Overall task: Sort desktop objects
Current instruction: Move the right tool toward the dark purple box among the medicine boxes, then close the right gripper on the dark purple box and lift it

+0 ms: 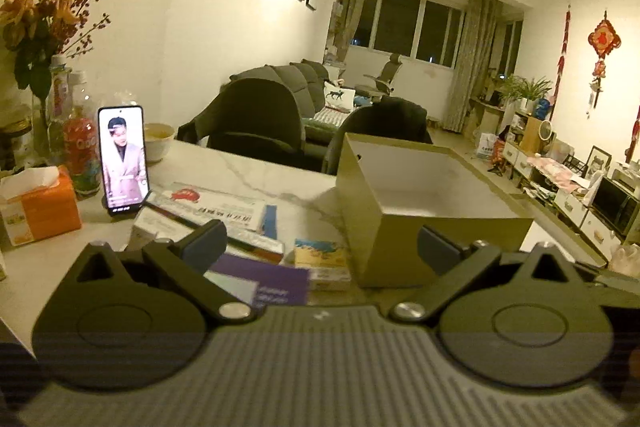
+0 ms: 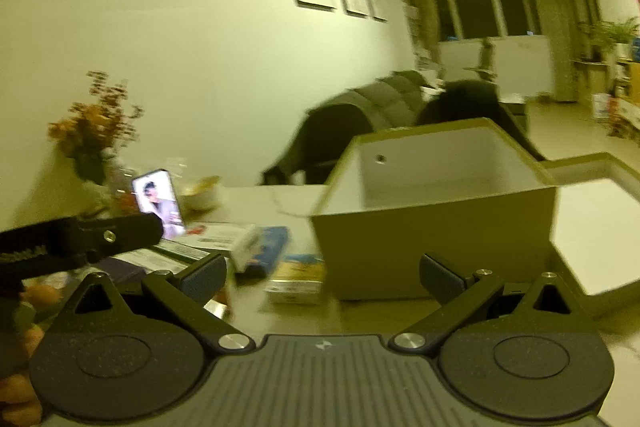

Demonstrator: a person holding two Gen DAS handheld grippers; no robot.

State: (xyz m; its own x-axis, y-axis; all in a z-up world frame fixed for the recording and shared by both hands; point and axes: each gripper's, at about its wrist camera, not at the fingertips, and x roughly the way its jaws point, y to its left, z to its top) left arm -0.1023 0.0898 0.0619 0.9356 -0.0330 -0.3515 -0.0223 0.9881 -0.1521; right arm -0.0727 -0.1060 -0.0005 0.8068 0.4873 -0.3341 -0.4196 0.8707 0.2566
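Left wrist view: the left gripper (image 1: 320,247) was held low over a pale marble-patterned table (image 1: 248,171), its jaws spread wide with nothing between them. A cluster of small cardboard packets was seen just ahead: a flat purple carton (image 1: 276,287) nearest, a yellow-and-blue packet (image 1: 320,255) touching the foot of a tall open olive cardboard box with a white interior (image 1: 420,195), and a long white printed box (image 1: 216,203) behind them. The packets were judged light, stiff and easily crushed, best pinched across their narrow sides. A smartphone on a stand (image 1: 123,159), an orange tissue box (image 1: 40,207) and a white bowl (image 1: 159,141) were lined along the far left, near enough to be knocked.

Right wrist view: the frame was blurred. The right gripper (image 2: 320,277) was likewise shown parted and unloaded. The yellow-and-blue packet (image 2: 298,277) was seen just beside the olive box (image 2: 432,227), with a blue carton (image 2: 272,245) behind it, possibly leaning on a white one. What appeared to be the box's shallow lid (image 2: 600,215) lay right of it. The other gripper's dark body (image 2: 80,239) crossed the left edge, so room there was tight; open tabletop was left only in front of the box.
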